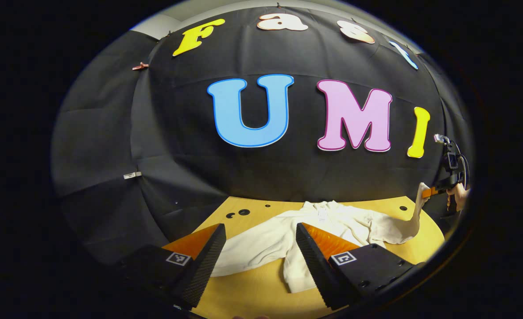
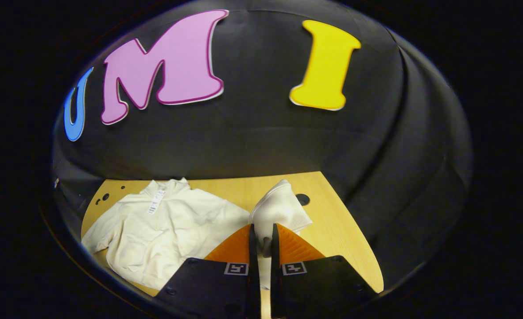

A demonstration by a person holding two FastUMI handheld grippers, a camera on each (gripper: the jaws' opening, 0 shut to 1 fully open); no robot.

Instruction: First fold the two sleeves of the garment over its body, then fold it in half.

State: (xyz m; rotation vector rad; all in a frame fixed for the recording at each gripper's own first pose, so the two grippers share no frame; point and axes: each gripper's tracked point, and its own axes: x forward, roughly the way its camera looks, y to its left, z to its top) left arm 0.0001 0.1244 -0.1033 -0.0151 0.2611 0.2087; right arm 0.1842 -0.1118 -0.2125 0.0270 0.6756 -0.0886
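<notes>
A cream long-sleeved garment (image 1: pixel 332 226) (image 2: pixel 164 226) lies spread on the wooden table (image 1: pixel 252 288), collar toward the back wall. My left gripper (image 1: pixel 259 252) is open above its near sleeve and hem, touching nothing. My right gripper (image 2: pixel 261 241) is shut on the cuff (image 2: pixel 279 208) of the other sleeve and holds it lifted off the table. In the left gripper view that raised sleeve (image 1: pixel 414 219) rises at the far right to the right gripper (image 1: pixel 434 191), held by a hand (image 1: pixel 458 195).
The tabletop has several small dark holes (image 1: pixel 243 212) near its back edge and one (image 2: pixel 302 199) beside the lifted cuff. Black cloth walls close in behind and on both sides. Bare wood (image 2: pixel 350 239) lies right of the garment.
</notes>
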